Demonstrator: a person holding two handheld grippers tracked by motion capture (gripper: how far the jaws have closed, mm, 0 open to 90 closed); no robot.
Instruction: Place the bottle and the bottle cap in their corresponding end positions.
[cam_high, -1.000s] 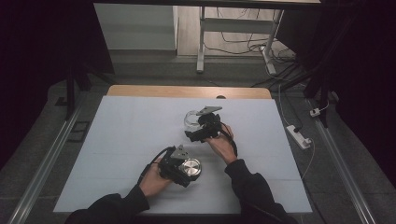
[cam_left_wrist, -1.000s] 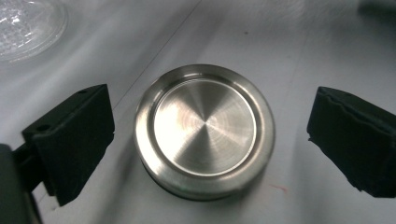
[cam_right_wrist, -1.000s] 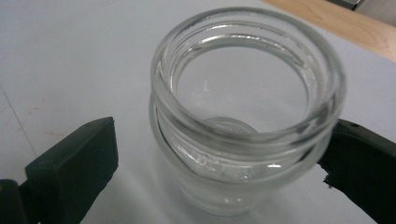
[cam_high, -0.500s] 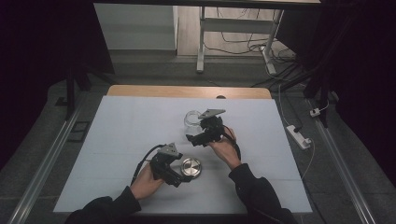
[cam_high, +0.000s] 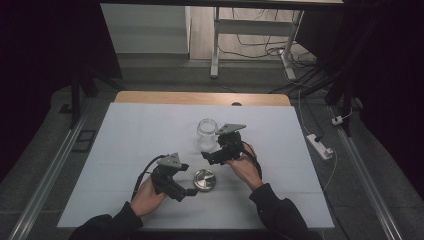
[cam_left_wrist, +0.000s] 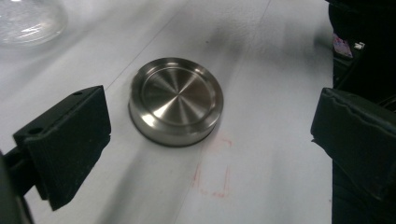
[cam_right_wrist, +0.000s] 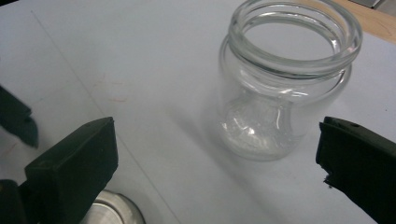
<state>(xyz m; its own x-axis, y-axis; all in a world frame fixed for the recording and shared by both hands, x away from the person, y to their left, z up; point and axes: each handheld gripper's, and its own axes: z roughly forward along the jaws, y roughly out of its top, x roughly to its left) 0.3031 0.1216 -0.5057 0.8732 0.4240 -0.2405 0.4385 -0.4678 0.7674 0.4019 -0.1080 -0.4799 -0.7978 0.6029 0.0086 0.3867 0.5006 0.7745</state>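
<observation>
The left tongs (cam_high: 192, 191) are hovering low over the white table (cam_high: 125, 150), spread wide and holding nothing. In the left gripper view the round steel lid (cam_left_wrist: 175, 100) is lying flat on the table, top face up, between the two black jaws but touching neither; it is sitting nearer the jaw at the left of that view, with a clear strip of table on both sides. From the high view the lid (cam_high: 204, 180) is sitting near the front edge of the table, just beside the tips of the left tongs and between the person's two hands.

The right tongs (cam_high: 206, 156) are also standing wide apart and empty. In the right gripper view the clear glass jar (cam_right_wrist: 285, 79) is standing upright and open-mouthed on the table, a little beyond the jaws and nearer the one at the right of that view, without contact. From the high view the jar (cam_high: 207, 133) is standing near the middle of the table, just beyond the right tongs and farther from the person than the lid. A faint red pencil mark (cam_left_wrist: 215, 175) is showing on the table just beside the lid.
</observation>
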